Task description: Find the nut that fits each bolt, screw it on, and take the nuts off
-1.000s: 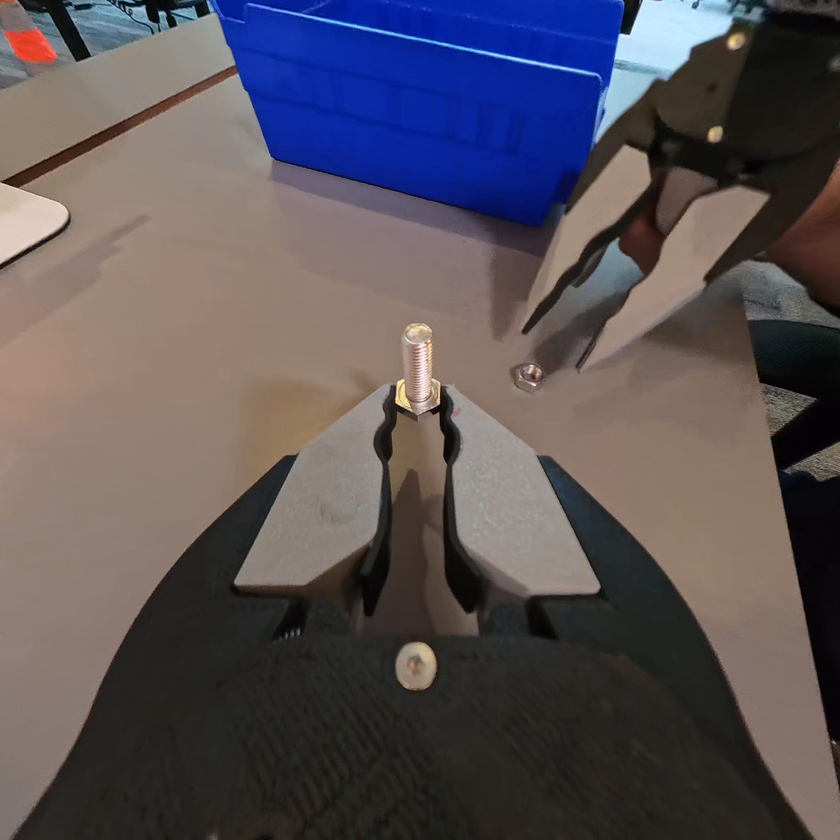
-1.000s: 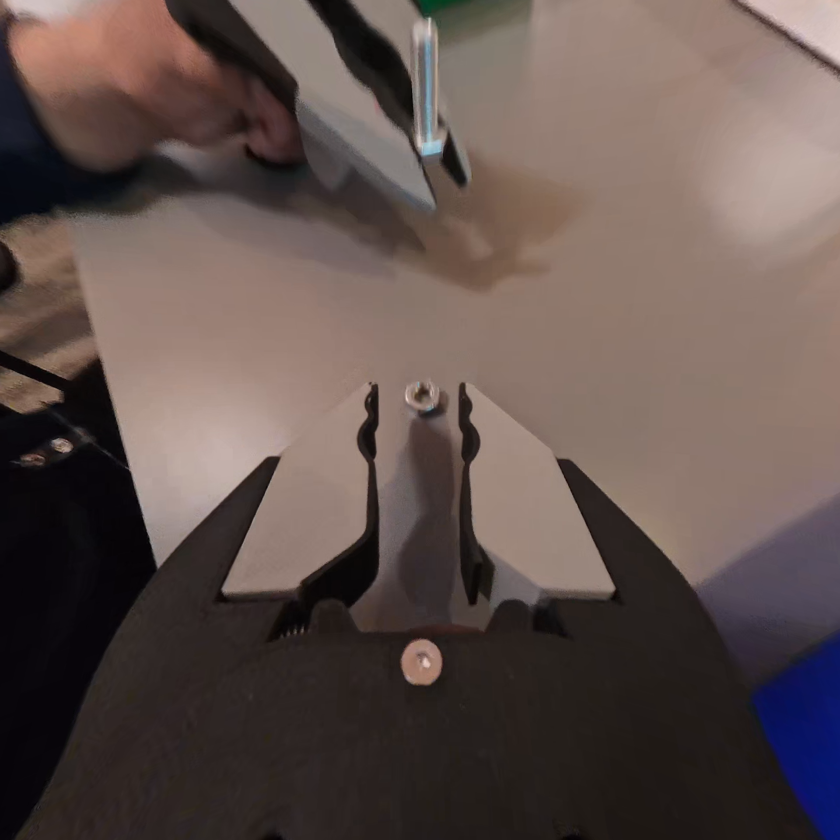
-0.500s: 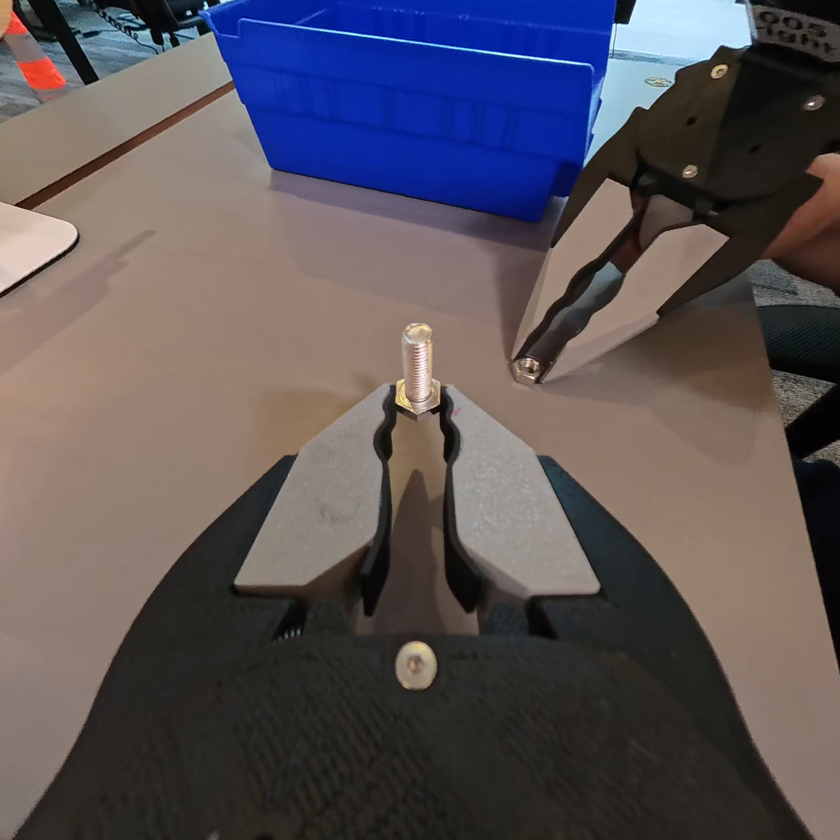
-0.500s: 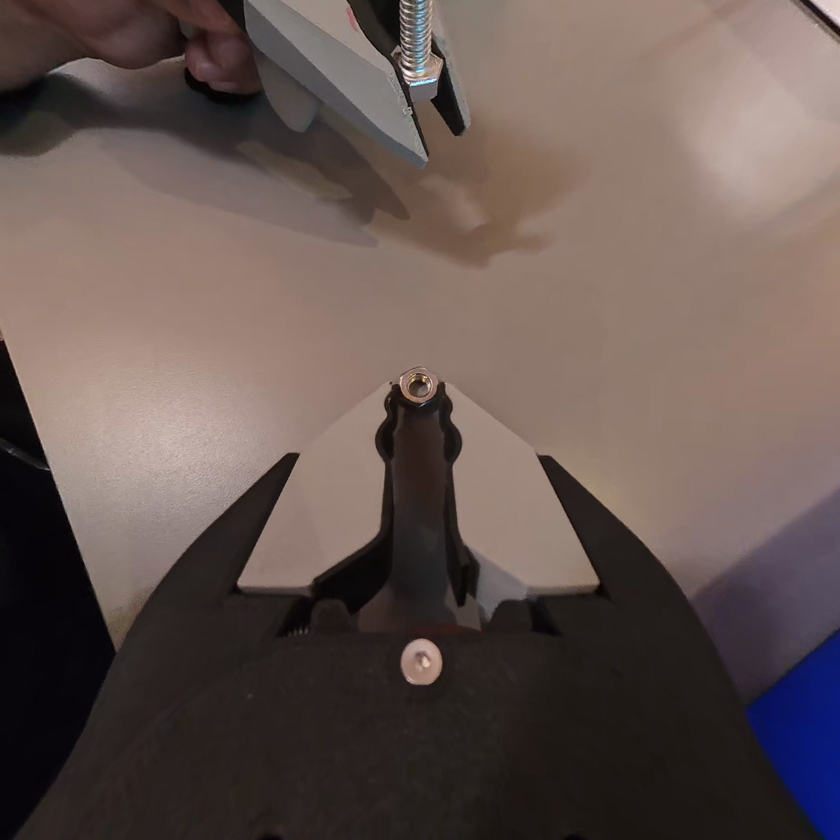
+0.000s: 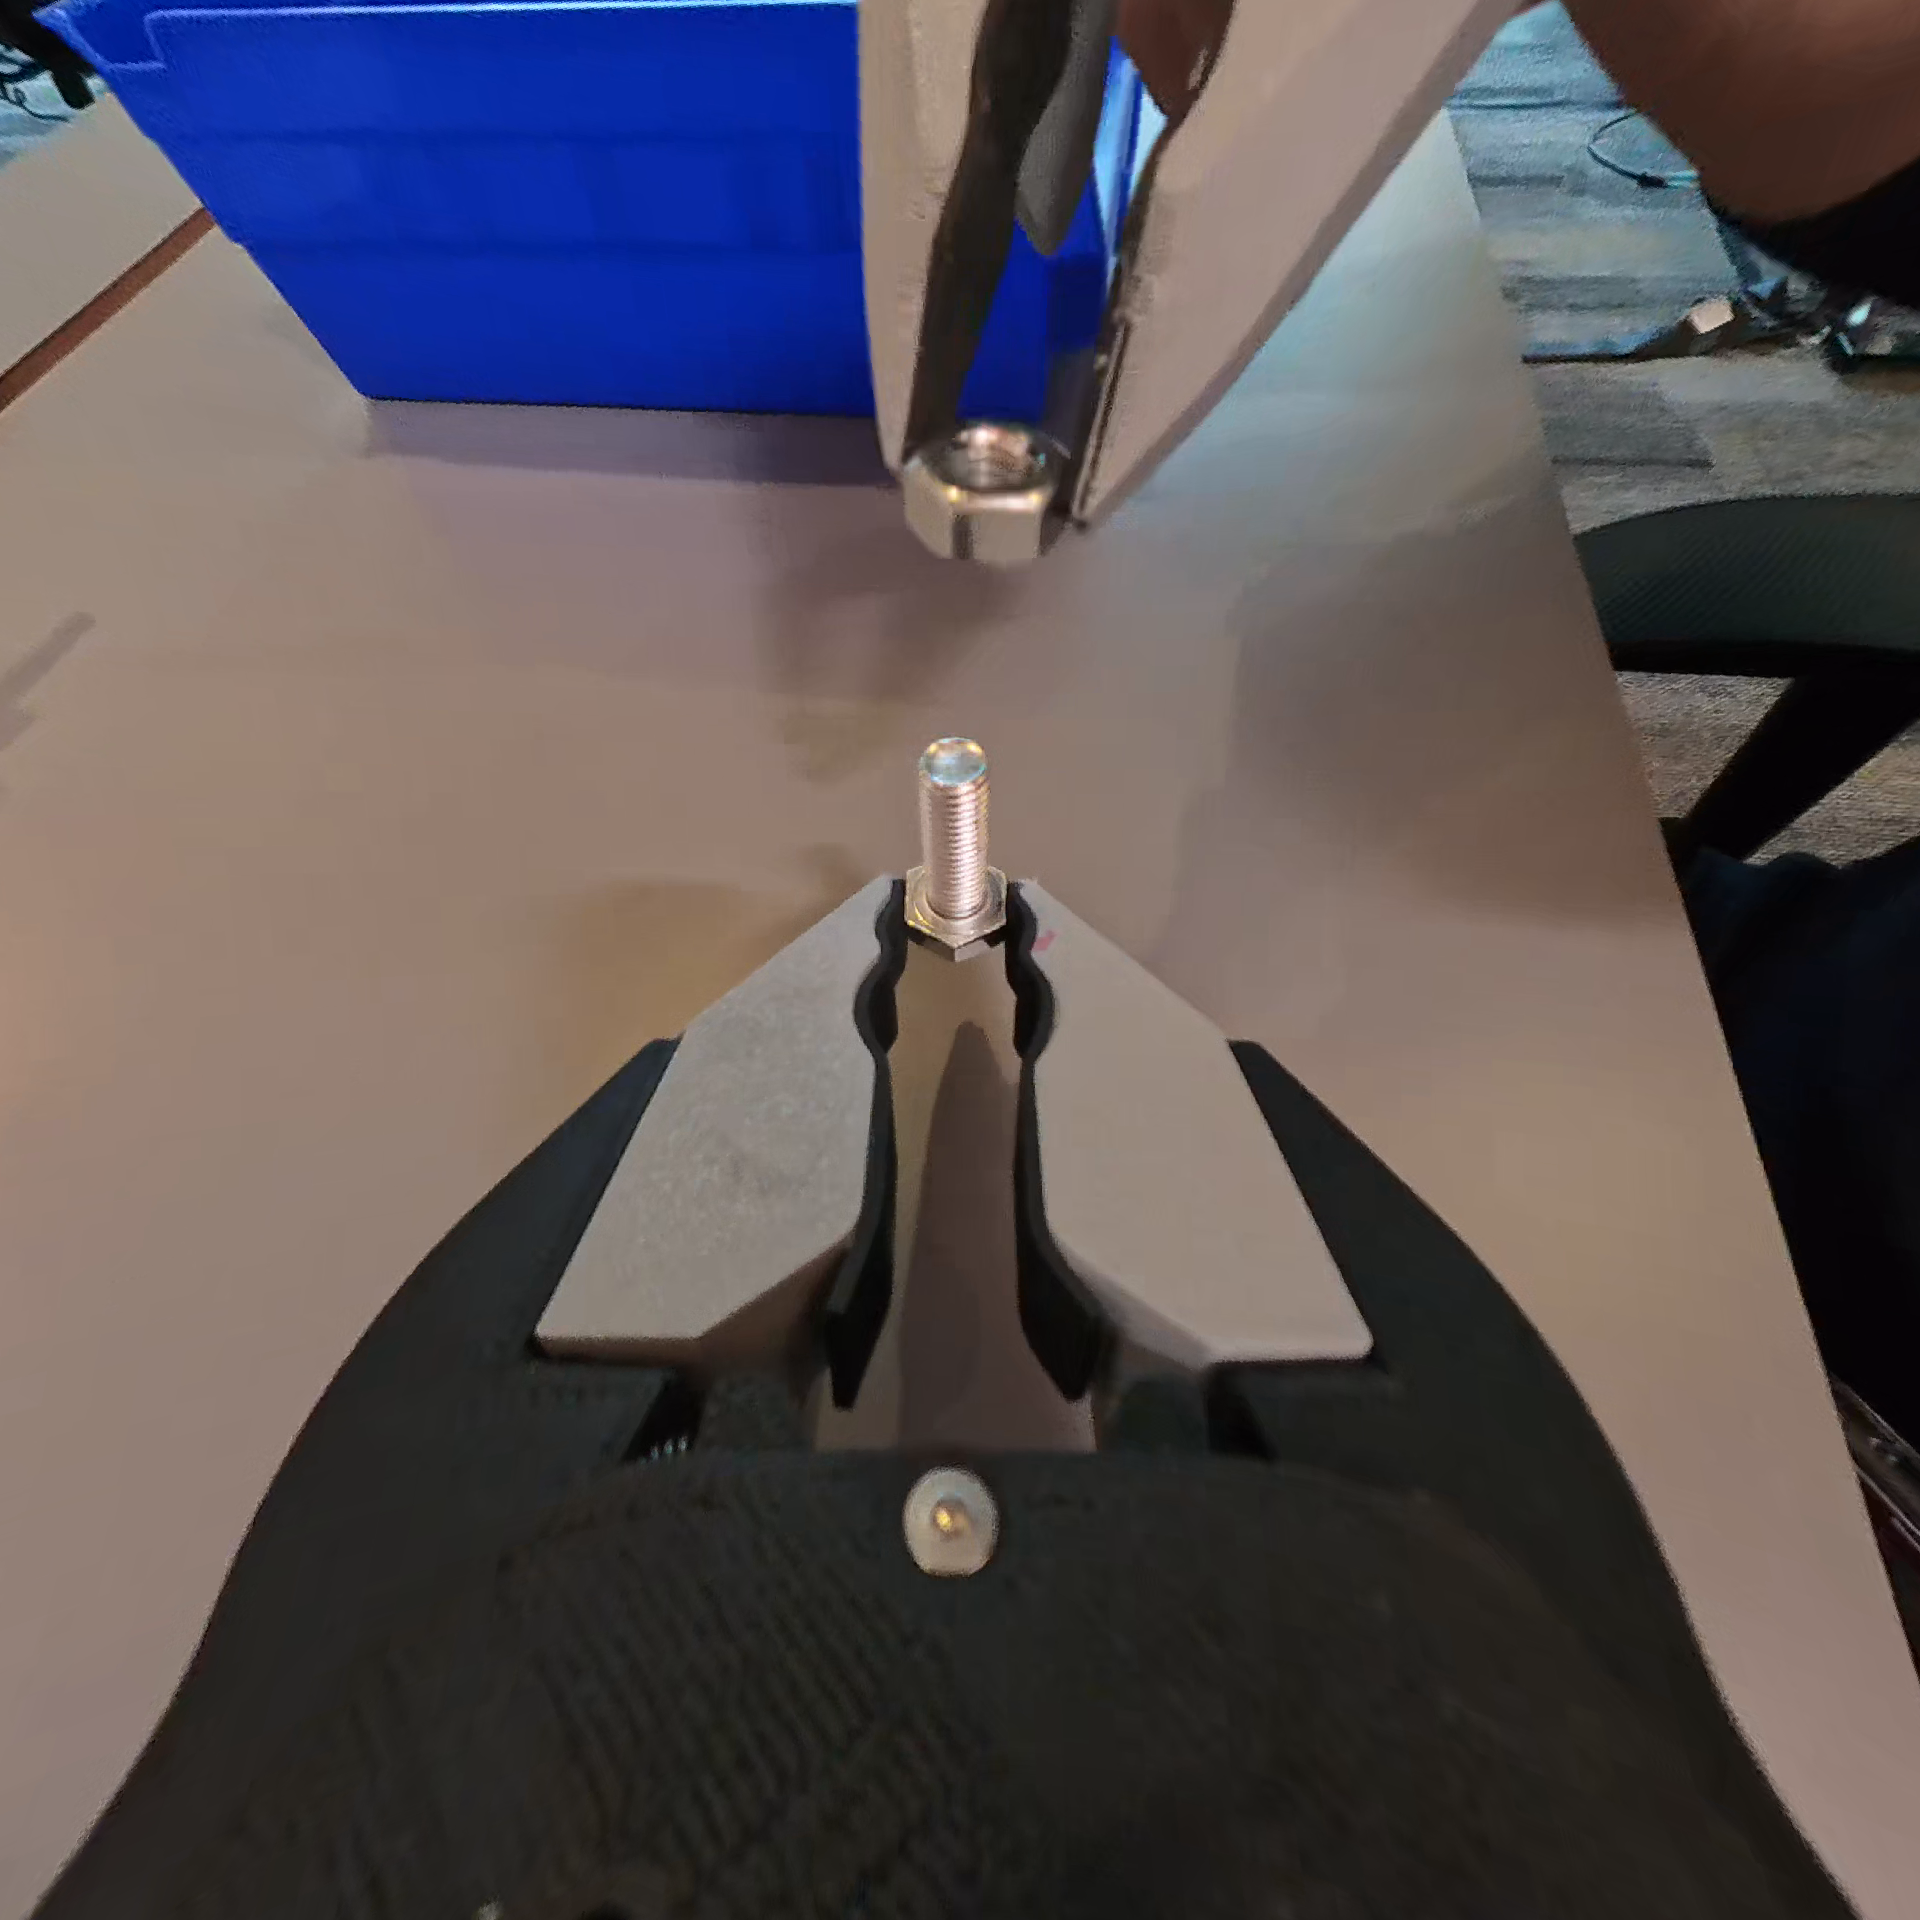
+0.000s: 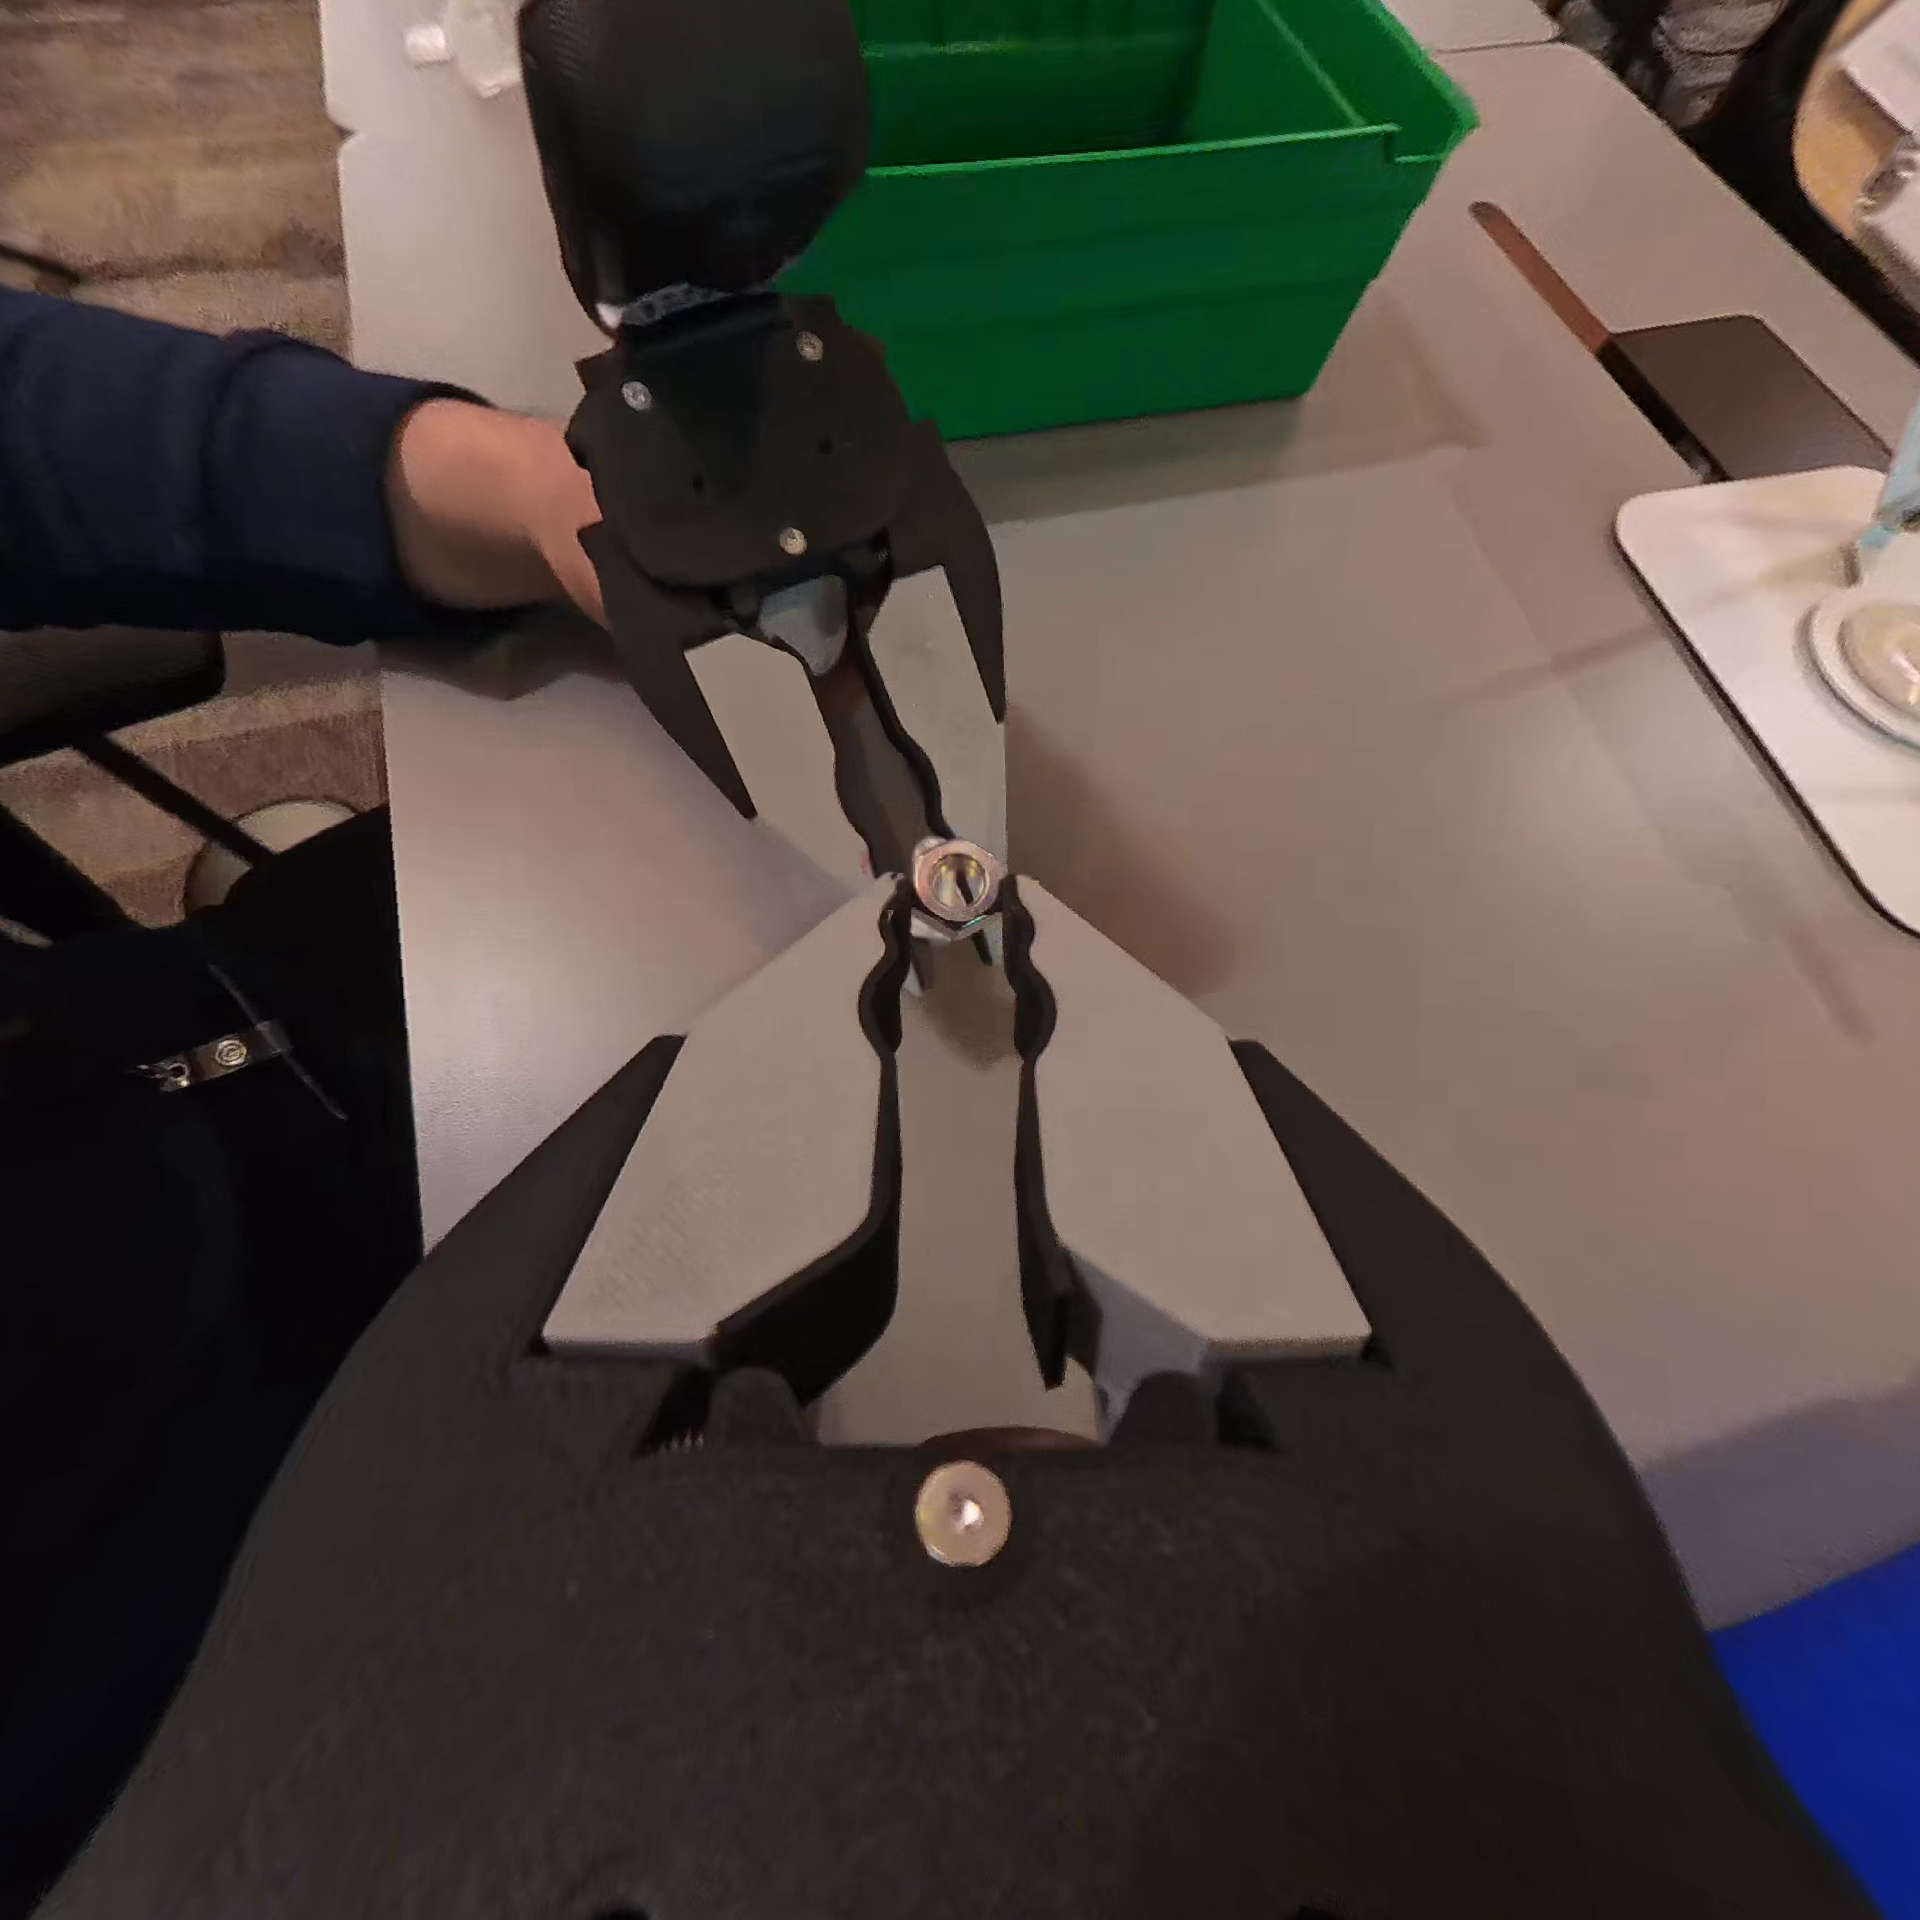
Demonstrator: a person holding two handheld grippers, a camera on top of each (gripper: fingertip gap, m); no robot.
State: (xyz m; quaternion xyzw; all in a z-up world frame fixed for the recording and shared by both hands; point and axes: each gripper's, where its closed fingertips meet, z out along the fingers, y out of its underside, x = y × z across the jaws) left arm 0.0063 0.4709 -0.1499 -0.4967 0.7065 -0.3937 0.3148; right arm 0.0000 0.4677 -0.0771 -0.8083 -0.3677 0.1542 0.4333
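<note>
grey table open around left hand-held gripper clamping upright bolt.

I'm holding the bolt upright over the table in my left gripper, pinched by its head. My right gripper is hanging above and beyond it, clamping the nut. One bin is sitting behind them; another bin is sitting behind my left hand.
</note>
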